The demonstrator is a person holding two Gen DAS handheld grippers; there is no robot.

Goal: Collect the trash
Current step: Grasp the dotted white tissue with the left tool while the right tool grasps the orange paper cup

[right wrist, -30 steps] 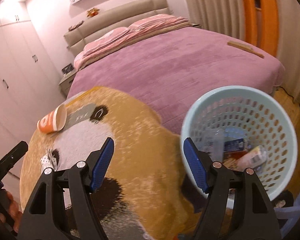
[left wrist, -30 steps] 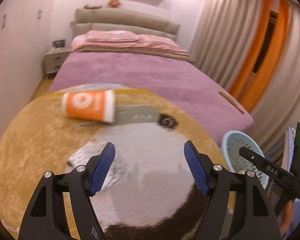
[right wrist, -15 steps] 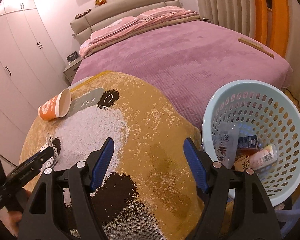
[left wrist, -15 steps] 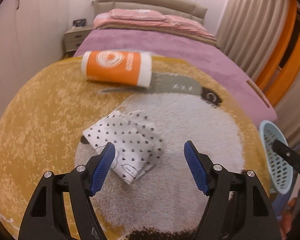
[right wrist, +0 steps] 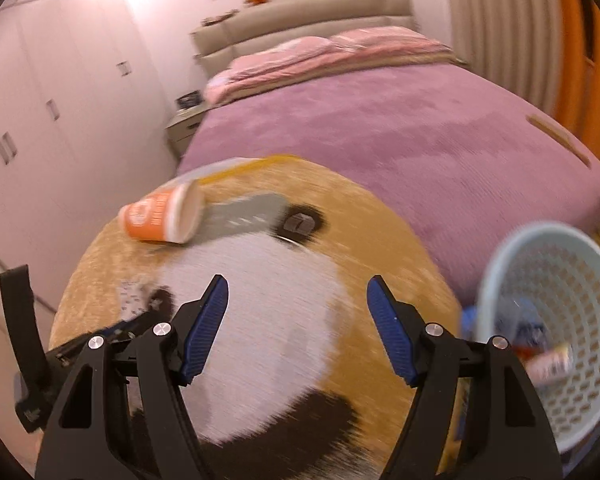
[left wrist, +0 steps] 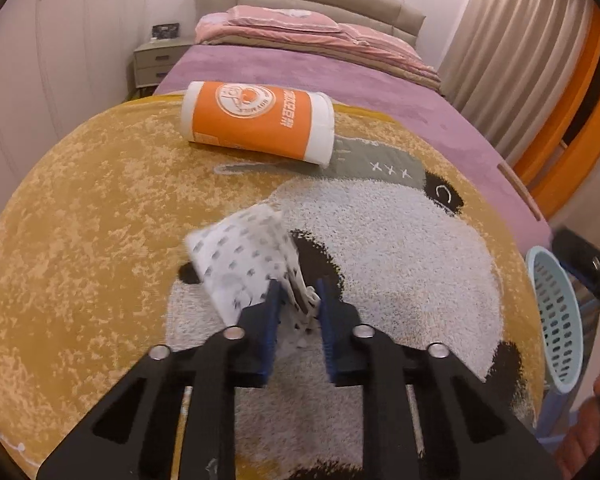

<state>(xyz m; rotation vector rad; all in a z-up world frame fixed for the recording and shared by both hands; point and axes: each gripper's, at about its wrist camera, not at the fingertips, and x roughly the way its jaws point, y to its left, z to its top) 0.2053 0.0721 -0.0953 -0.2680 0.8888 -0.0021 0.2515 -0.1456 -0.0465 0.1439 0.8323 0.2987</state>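
Round rug point(left wrist: 80, 248): yellow-gold pile with a white, black and grey animal pattern, laid on the floor at the foot of the bed point(left wrist: 340, 76).

Spotted paper wrapper point(left wrist: 244, 260): white with small dark marks, crumpled, at the middle of the rug. Its near edge is pinched in the left gripper point(left wrist: 296, 300), whose blue-padded jaws have just been closing and now clamp on the paper; the rest of the wrapper fans out ahead and to the left of the pads.

Orange paper cup point(left wrist: 260, 124): lying on its side at the far part of the rug, near the bed, well apart from the wrapper.

Right gripper point(right wrist: 298, 312): jaws wide apart with nothing between them, hovering over the white patch of the rug; view blurred.

Pale blue perforated basket point(right wrist: 556, 360): standing at the rug's right edge beside the bed, with several packets inside, too blurred to tell apart.
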